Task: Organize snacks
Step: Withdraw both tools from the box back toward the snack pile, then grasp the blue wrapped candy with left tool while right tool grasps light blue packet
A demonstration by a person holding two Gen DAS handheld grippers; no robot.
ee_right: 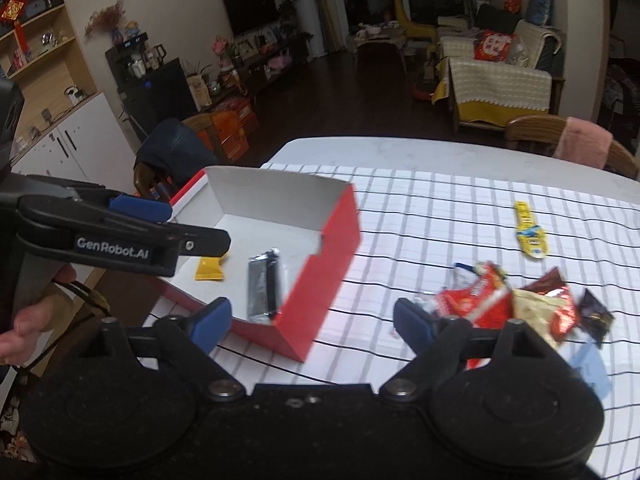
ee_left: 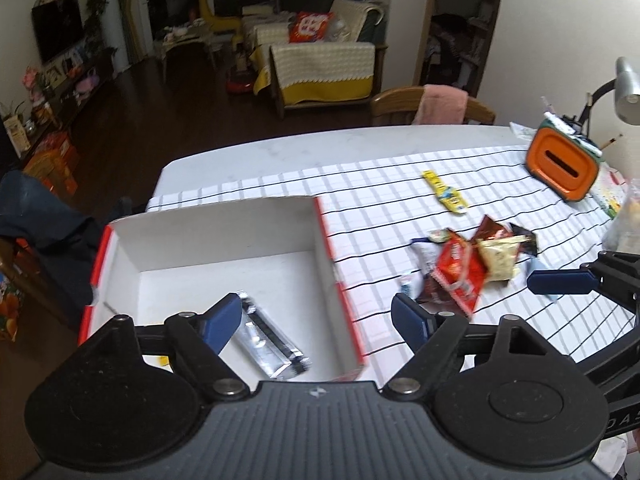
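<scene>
A red cardboard box (ee_left: pixel 344 308) with a white inside sits on the checked tablecloth; it also shows in the right wrist view (ee_right: pixel 320 264). In it lie a silver packet (ee_left: pixel 268 340) (ee_right: pixel 262 286) and a small yellow packet (ee_right: pixel 210 270). A heap of snack packets (ee_left: pixel 468 268) (ee_right: pixel 504 304) lies to the box's right, with a red one on top. A long yellow packet (ee_left: pixel 446 192) (ee_right: pixel 530 236) lies farther back. My left gripper (ee_left: pixel 316 320) is open and empty above the box's near right corner. My right gripper (ee_right: pixel 312 320) is open and empty, between box and heap.
An orange tissue box (ee_left: pixel 564 168) and a desk lamp (ee_left: pixel 626 88) stand at the table's far right. A wooden chair with a pink cloth (ee_left: pixel 436 106) is behind the table. Another chair with dark clothing (ee_right: pixel 172 152) stands left of the box.
</scene>
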